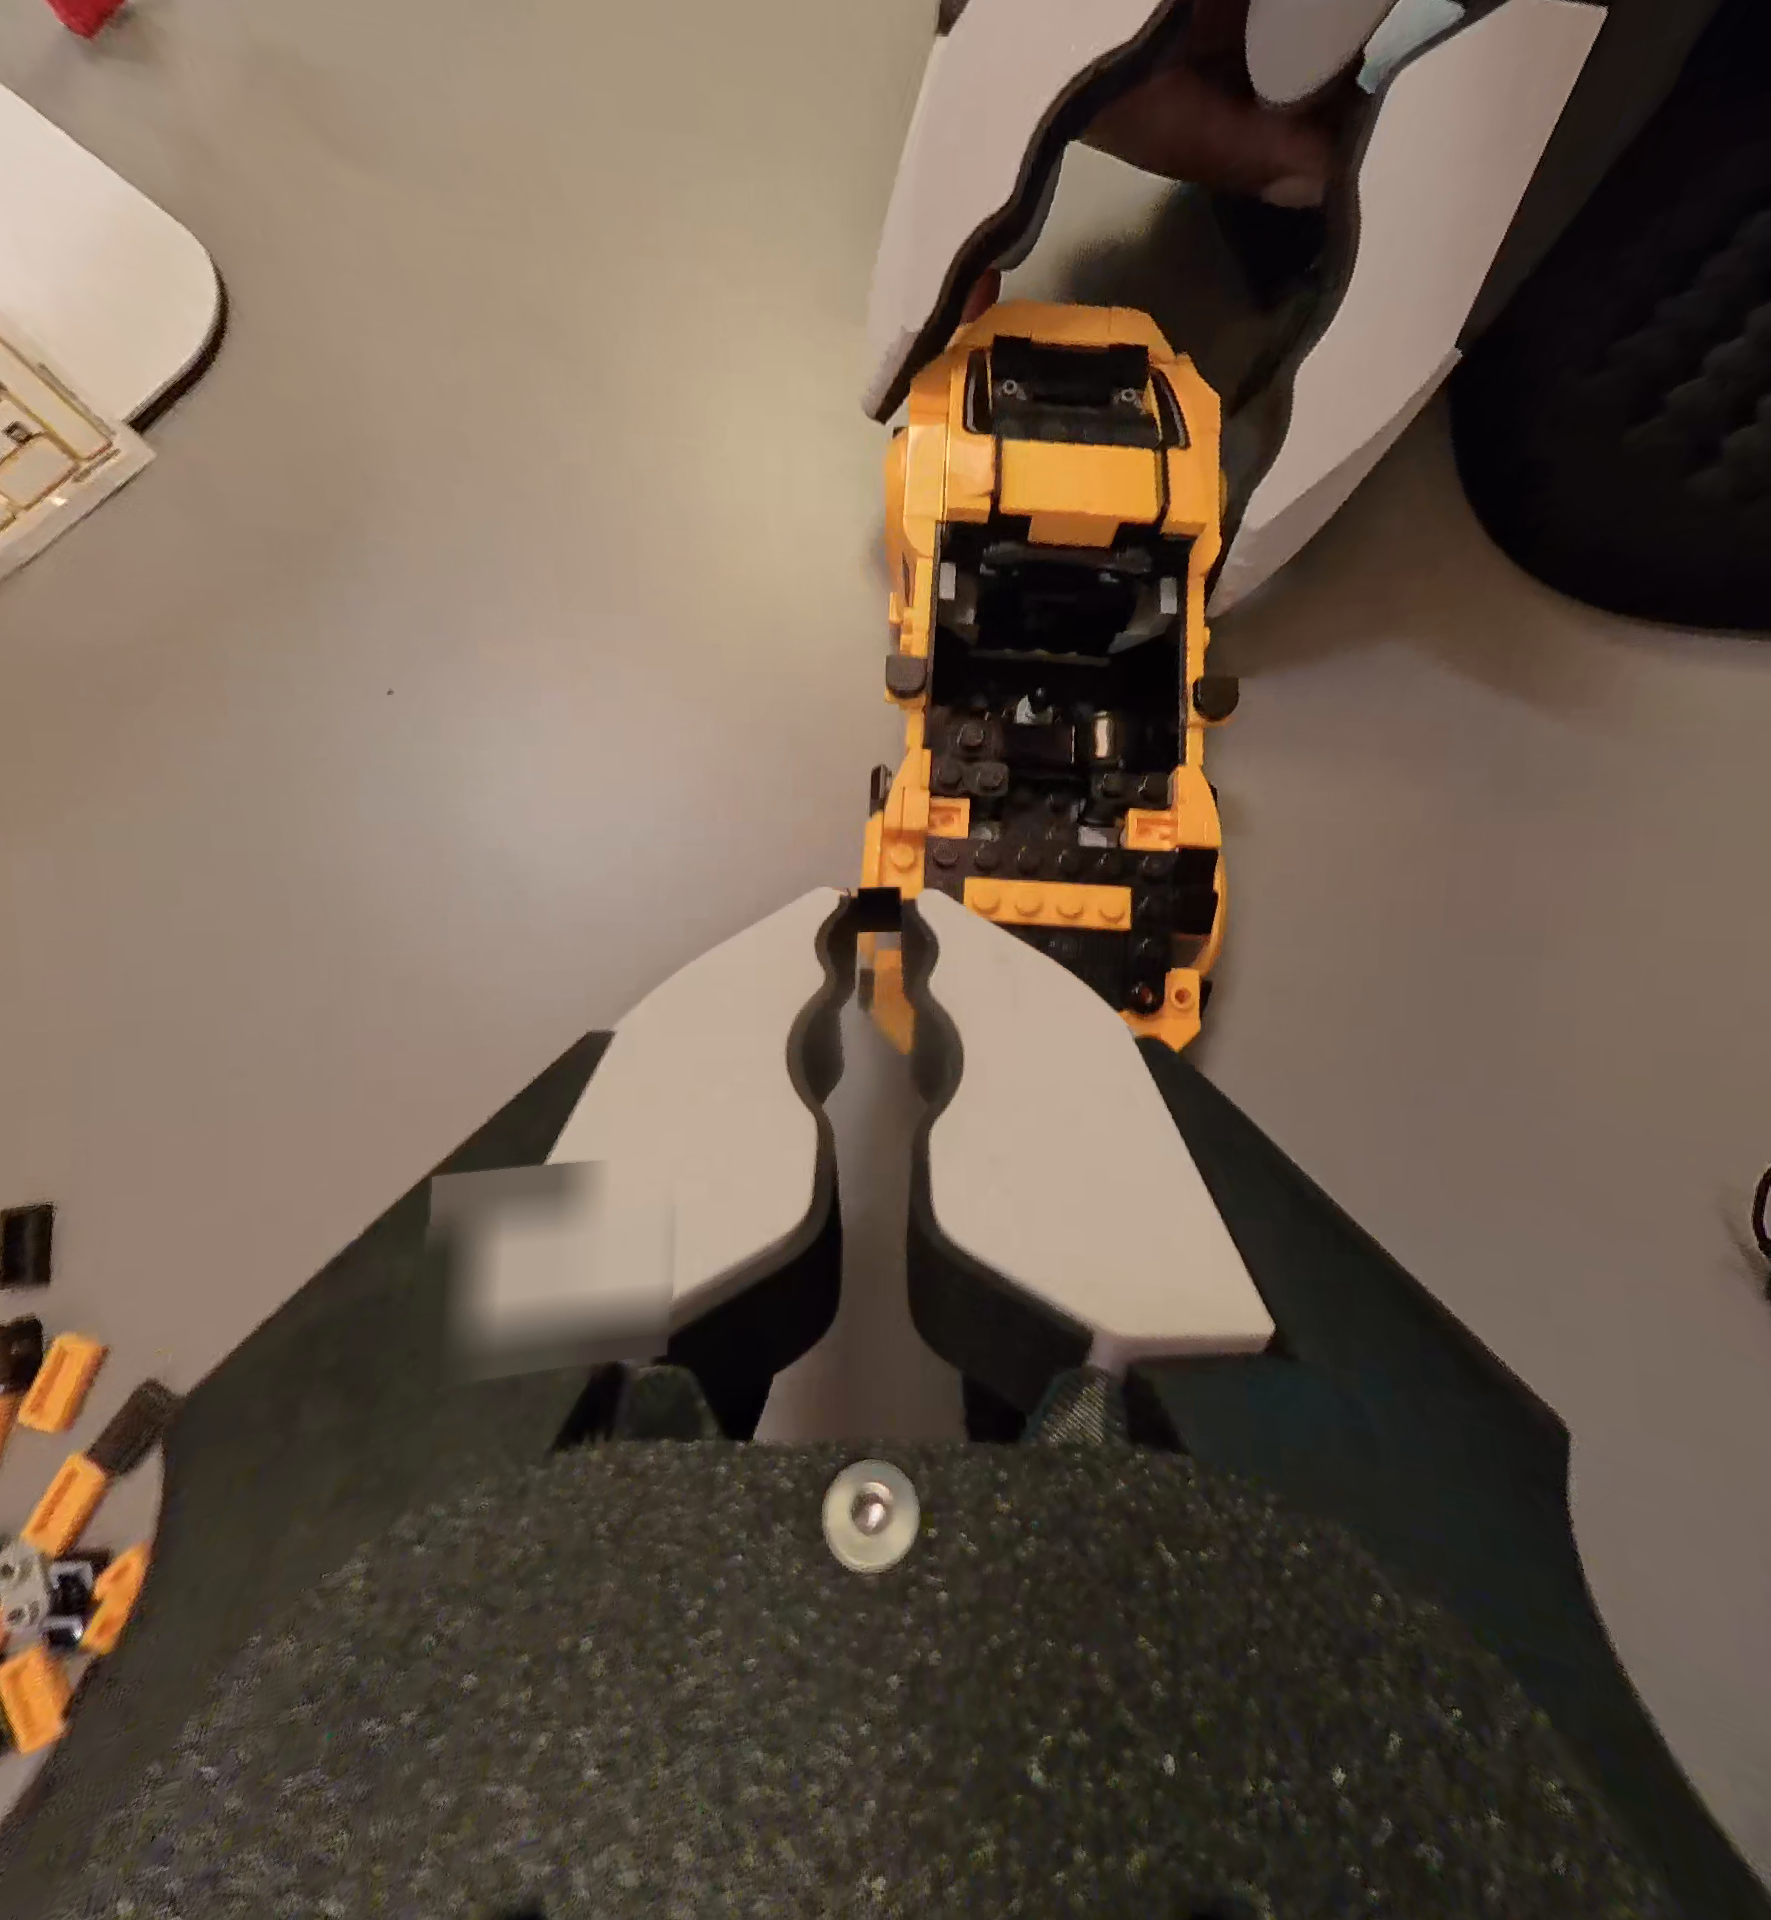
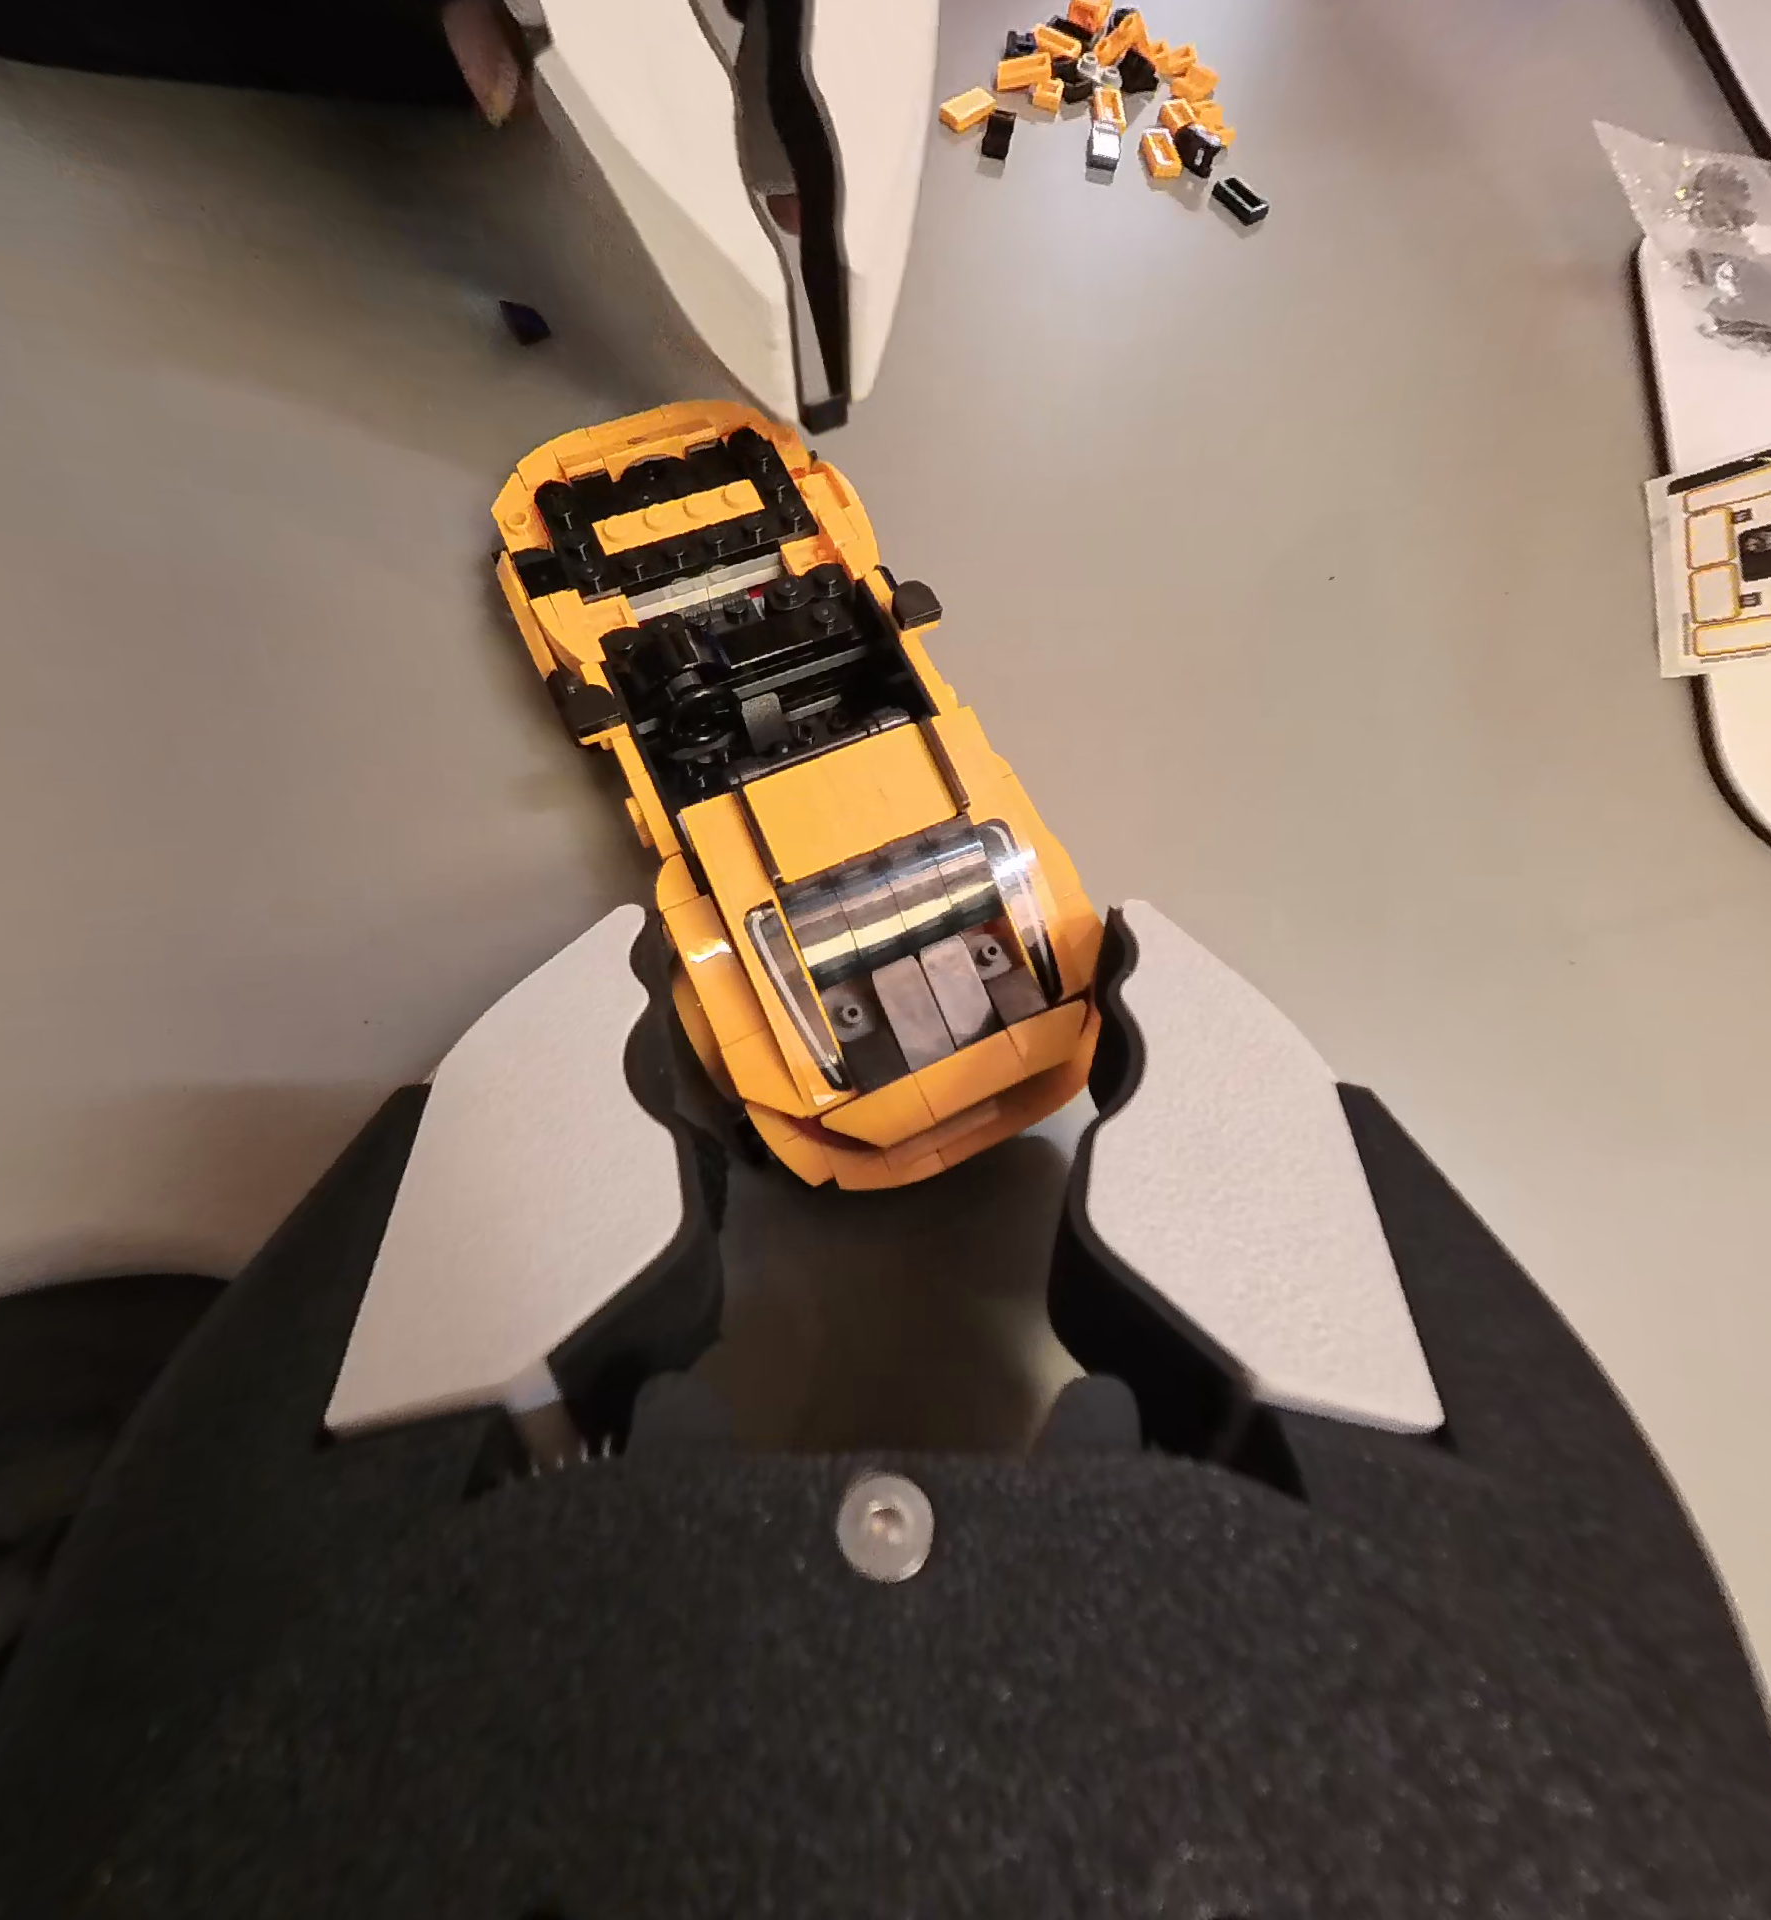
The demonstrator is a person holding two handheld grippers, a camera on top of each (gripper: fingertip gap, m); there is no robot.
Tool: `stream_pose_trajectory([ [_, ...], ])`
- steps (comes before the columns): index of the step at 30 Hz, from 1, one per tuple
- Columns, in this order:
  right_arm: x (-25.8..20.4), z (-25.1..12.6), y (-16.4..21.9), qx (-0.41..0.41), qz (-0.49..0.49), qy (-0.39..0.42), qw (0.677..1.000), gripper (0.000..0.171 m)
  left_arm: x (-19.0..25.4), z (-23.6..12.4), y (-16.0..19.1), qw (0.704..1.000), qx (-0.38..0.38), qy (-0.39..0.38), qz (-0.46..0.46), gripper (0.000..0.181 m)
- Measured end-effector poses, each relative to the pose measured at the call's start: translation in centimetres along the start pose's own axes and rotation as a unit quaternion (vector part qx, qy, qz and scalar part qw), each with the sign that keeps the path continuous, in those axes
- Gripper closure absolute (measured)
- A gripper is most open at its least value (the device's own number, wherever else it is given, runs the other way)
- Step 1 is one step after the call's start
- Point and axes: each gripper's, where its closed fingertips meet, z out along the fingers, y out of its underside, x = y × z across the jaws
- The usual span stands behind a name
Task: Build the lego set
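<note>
A yellow and black lego car [image 1: 1057, 499] stands on the grey table with its cabin open on top. In the right wrist view the car [image 2: 756, 665] points away, its rear end between the fingers of my right gripper [image 2: 881, 935], whose pads press both sides. My left gripper [image 1: 879, 920] is shut on a small black piece [image 1: 879, 902] and holds it at the car's near left corner. In the right wrist view the left gripper [image 2: 824, 400] comes down from the top, the black piece [image 2: 825, 418] at its tip beside the car's far corner.
A pile of loose yellow and black bricks [image 1: 19, 1507] lies at the lower left, also in the right wrist view [image 2: 1109, 94]. A sticker sheet [image 2: 1754, 551] and a clear bag of dark parts [image 2: 1722, 239] lie on a white board [image 2: 1743, 790]. A black textured pad [image 1: 1670, 364] lies at the right. The left gripper's tips are roughly 10 cm from the right gripper's.
</note>
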Motion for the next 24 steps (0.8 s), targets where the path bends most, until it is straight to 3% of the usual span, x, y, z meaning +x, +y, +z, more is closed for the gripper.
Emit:
stream_pose_trajectory([
  [24,0.0,0.0,0.0,0.012,0.001,-0.005,1.000,0.093,0.6,1.2,-0.7,0.995,0.006,0.094,-0.034,0.167],
])
